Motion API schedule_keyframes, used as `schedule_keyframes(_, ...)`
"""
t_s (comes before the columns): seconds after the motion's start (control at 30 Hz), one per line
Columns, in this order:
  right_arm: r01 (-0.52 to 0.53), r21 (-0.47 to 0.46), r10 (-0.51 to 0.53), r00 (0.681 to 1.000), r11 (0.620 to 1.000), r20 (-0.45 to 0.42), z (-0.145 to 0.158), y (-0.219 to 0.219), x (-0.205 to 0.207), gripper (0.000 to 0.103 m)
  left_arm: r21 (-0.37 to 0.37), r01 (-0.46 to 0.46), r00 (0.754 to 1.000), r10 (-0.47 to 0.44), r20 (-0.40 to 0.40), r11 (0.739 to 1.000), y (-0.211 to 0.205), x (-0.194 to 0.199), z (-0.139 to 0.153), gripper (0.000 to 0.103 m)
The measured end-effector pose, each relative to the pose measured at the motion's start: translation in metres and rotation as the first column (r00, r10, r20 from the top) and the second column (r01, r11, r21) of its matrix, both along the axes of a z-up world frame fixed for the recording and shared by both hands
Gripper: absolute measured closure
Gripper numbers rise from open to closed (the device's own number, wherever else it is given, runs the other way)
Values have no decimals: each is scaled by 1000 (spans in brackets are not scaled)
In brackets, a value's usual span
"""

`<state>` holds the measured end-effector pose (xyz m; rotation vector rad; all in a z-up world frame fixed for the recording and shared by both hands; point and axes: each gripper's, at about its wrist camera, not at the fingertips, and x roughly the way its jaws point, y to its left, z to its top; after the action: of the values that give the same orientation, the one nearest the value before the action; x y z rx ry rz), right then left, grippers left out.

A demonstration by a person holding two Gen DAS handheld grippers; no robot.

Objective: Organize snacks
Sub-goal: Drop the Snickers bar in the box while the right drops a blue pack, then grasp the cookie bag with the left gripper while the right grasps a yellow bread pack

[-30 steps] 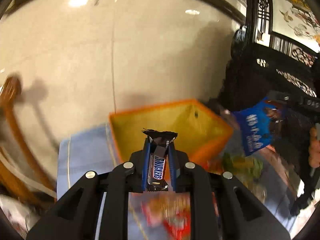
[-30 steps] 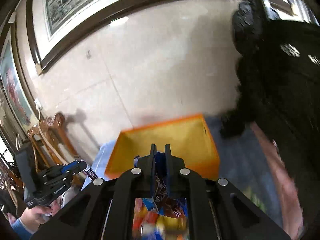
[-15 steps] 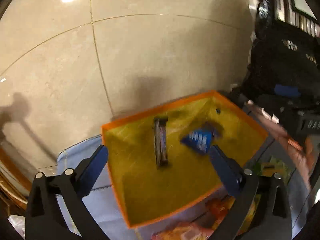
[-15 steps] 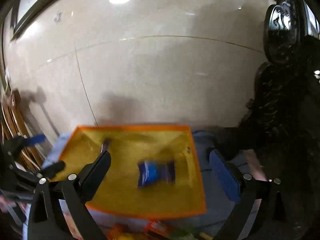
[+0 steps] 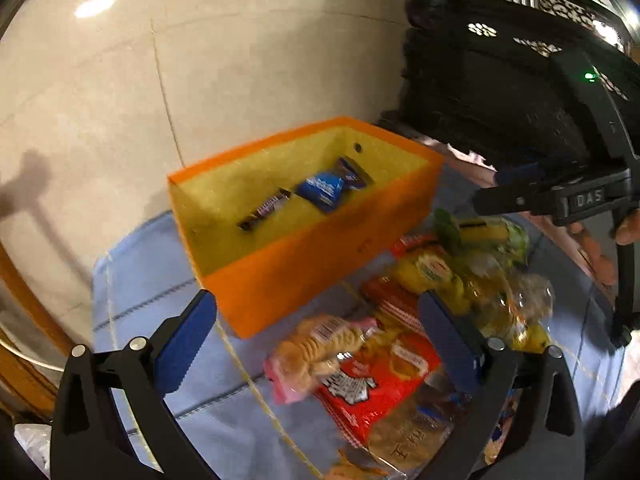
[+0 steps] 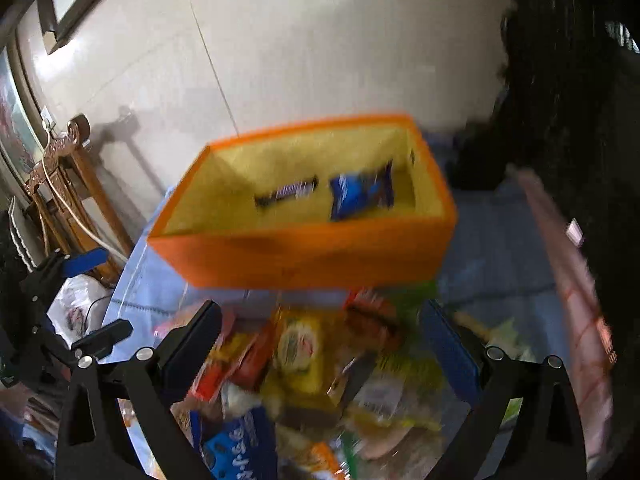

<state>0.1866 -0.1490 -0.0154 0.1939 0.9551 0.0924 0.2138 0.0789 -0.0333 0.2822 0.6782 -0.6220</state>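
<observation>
**Two snacks lying in the orange box, both grippers released**

Left wrist view: the left gripper [image 5: 316,344] is being held wide apart and empty above a pile of crinkly snack packets [image 5: 384,360]. Inside the orange box [image 5: 320,268], lined in yellow, a slim chocolate bar [image 5: 264,210] is lying with its long axis diagonal, beside a blue packet [image 5: 324,190]. The counter [image 5: 140,292] is covered in pale blue cloth; a glossy beige wall is seen behind.

Right wrist view: the right gripper [image 6: 320,352] is likewise released, holding nothing. The bar is seen running roughly along the box's length.
</observation>
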Motion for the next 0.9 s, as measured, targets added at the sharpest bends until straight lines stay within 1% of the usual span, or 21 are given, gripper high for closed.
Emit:
schedule_keyframes(0.13,-10,-27,10,1000,1000,-15,-16,12,5,4,-4,37,999,-37,2,999,3,1,-10,4)
schedule_keyframes(0.2,-13,-16,13,999,1000,-34,-27,14,5,4,-22,63,998,-63,2,998,4,6,-18,4)
schedule_keyframes(0.27,-14,8,15,998,1000,-60,-38,16,10,4,-44,90,996,-91,-25,995,3,13,-31,4)
schedule_keyframes(0.37,-3,2,4,996,1000,-84,-53,20,17,4,-35,102,992,-104,-73,994,-2,25,-51,4)
schedule_keyframes(0.43,3,-11,-5,995,1000,-100,-61,22,20,4,-6,120,990,-120,-79,993,-7,30,-64,4)
schedule_keyframes(0.53,15,13,-14,991,1000,-135,-75,21,25,4,21,132,989,-130,-75,991,-8,35,-75,4)
schedule_keyframes(0.57,19,20,-16,990,1000,-141,-78,21,26,4,16,139,987,-137,-80,990,-5,38,-80,4)
schedule_keyframes(0.6,22,20,-19,989,1000,-147,-79,21,26,4,10,139,986,-137,-91,990,-2,41,-83,4)
schedule_keyframes(0.77,8,6,-7,986,1000,-166,-87,26,28,5,-69,96,968,-109,-228,993,17,64,-109,5)
schedule_keyframes(0.8,6,12,-4,986,1000,-170,-88,27,27,28,-75,85,964,-101,-247,994,17,66,-115,6)
schedule_keyframes(0.83,1,23,3,983,1000,-185,-92,29,28,60,-90,74,962,-95,-255,993,18,66,-119,23)
schedule_keyframes(0.87,3,19,1,983,1000,-185,-93,31,29,67,-106,72,961,-98,-258,992,16,67,-120,36)
schedule_keyframes(0.9,-15,-12,12,982,1000,-187,-91,37,29,68,-120,61,961,-91,-263,991,15,66,-121,47)
